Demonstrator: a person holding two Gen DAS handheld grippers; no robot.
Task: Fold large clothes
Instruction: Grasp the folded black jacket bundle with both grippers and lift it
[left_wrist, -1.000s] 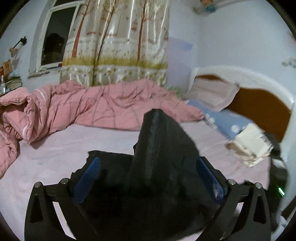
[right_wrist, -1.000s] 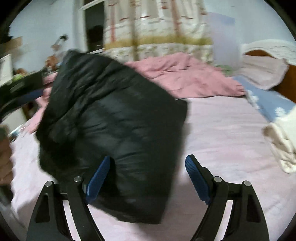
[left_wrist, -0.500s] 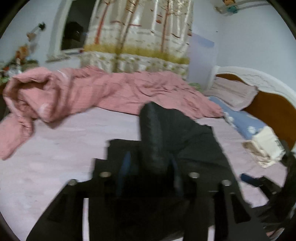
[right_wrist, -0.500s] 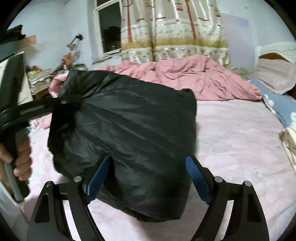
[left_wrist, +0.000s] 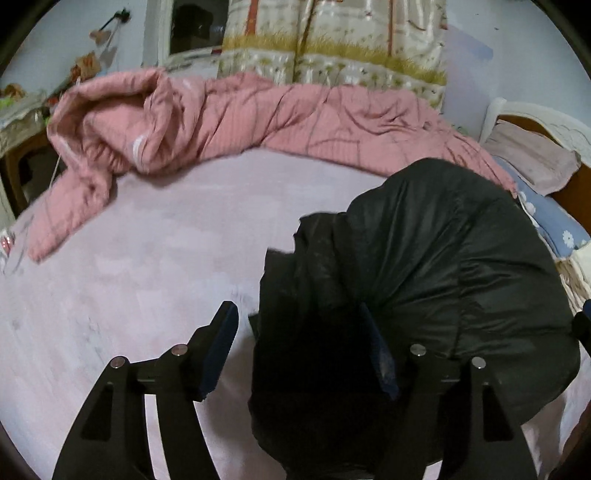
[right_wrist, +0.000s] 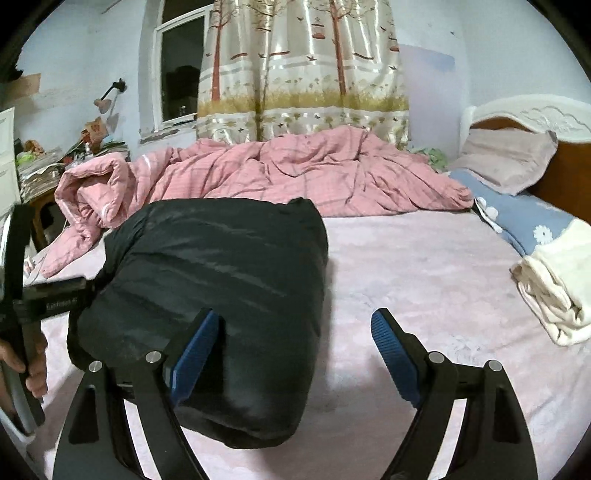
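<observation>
While the bed (right_wrist: 424, 280) carries it on the near left of the pink sheet, the black padded jacket (right_wrist: 221, 280) lies doubled into a thick bundle, so your folding looks nearly done; only squaring or a last tuck seems left. A pink quilt (right_wrist: 295, 173) lies heaped along the far side, a cream folded cloth (right_wrist: 557, 284) at right. Your left tool (left_wrist: 299, 343), its jaws just opening, straddles the bundle's end without pressing it. Your right tool (right_wrist: 291, 343) stands spread, empty, beside the bundle.

Black jacket (left_wrist: 443, 266) swallows the left gripper's (left_wrist: 299, 332) right pad at five o'clock; hand (right_wrist: 22, 362) cut off at nine.
</observation>
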